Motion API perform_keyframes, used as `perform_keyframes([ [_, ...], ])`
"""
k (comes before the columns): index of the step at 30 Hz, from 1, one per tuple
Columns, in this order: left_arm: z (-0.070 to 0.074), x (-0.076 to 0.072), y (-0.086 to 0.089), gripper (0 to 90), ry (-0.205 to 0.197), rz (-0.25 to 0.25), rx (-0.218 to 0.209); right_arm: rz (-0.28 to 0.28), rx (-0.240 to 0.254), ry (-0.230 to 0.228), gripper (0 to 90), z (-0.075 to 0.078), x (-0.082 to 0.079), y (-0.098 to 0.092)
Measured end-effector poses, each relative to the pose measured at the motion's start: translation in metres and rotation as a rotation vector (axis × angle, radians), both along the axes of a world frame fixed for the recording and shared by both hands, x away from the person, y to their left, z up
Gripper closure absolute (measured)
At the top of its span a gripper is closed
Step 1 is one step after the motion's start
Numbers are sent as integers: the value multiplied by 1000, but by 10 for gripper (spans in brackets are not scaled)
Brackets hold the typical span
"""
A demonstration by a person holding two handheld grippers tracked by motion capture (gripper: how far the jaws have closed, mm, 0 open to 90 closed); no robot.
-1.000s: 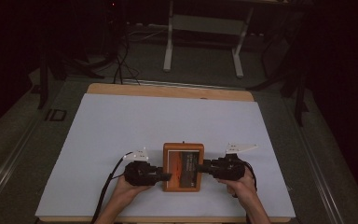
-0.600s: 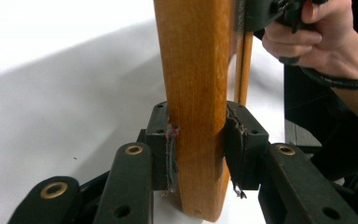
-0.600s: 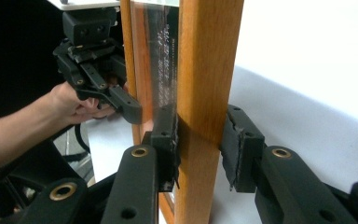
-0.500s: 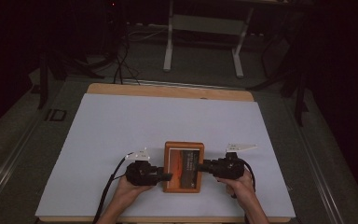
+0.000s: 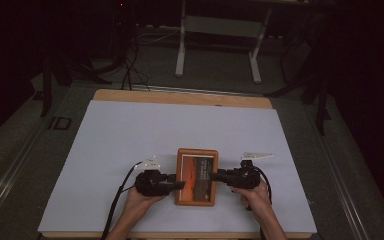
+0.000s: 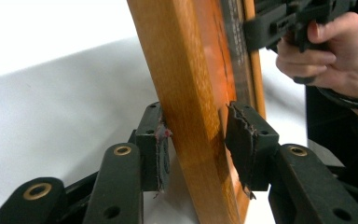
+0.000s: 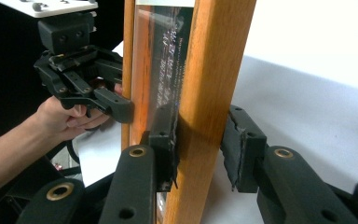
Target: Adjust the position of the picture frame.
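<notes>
A wooden picture frame (image 5: 196, 176) with an orange picture lies on the white sheet near the front edge. My left gripper (image 5: 179, 184) reaches over its left side and my right gripper (image 5: 214, 176) over its right side. In the left gripper view the frame's edge (image 6: 191, 93) stands between the jaws of my left gripper (image 6: 198, 144). One pad (image 6: 161, 154) touches the wood and the other pad (image 6: 242, 140) stands off it; these jaws have just been opening. In the right gripper view my right gripper (image 7: 198, 149) straddles the frame's edge (image 7: 209, 70), with a small gap at the right pad (image 7: 240, 149).
The white sheet (image 5: 180, 130) covers a wooden table whose far edge (image 5: 180, 97) shows bare. Beyond it on the dark floor are a metal stand (image 5: 217, 45) and cables (image 5: 130, 60). A cable (image 5: 120, 195) trails from my left gripper.
</notes>
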State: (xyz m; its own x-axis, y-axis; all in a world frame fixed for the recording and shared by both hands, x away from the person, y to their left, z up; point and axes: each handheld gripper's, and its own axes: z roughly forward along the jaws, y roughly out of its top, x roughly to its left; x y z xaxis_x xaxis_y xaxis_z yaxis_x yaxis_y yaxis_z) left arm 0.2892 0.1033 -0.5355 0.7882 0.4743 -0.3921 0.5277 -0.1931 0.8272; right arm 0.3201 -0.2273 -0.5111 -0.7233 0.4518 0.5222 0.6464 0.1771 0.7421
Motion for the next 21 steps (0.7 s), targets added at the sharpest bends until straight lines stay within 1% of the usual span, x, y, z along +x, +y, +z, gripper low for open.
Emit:
perform_keyframes([
  [2, 1, 0, 1, 589, -14, 25, -5, -5, 0, 7, 666, -1, 1, 0],
  [3, 1, 0, 1, 590, -14, 25, -5, -10, -2, 13, 664, -1, 2, 0],
  [6, 1, 0, 3, 591, -29, 64, -10, -18, -5, 23, 659, -3, 3, 0],
  [7, 1, 0, 3, 593, -36, 84, -1, -25, -7, 33, 655, -4, 5, 0],
  [9, 1, 0, 3, 585, -35, 88, 5, -31, -5, 44, 652, -6, 7, 0],
  [14, -1, 2, 2, 586, 0, 107, -4, -42, -16, 52, 647, -7, 10, 1],
  [19, -2, 6, 3, 585, 34, 110, -9, -48, -23, 63, 643, -8, 12, 1],
  [20, -3, 8, 3, 584, 49, 109, -12, -54, -26, 72, 639, -9, 13, 2],
  [21, -3, 8, 3, 584, 49, 109, -12, -54, -26, 72, 639, -9, 13, 2],
])
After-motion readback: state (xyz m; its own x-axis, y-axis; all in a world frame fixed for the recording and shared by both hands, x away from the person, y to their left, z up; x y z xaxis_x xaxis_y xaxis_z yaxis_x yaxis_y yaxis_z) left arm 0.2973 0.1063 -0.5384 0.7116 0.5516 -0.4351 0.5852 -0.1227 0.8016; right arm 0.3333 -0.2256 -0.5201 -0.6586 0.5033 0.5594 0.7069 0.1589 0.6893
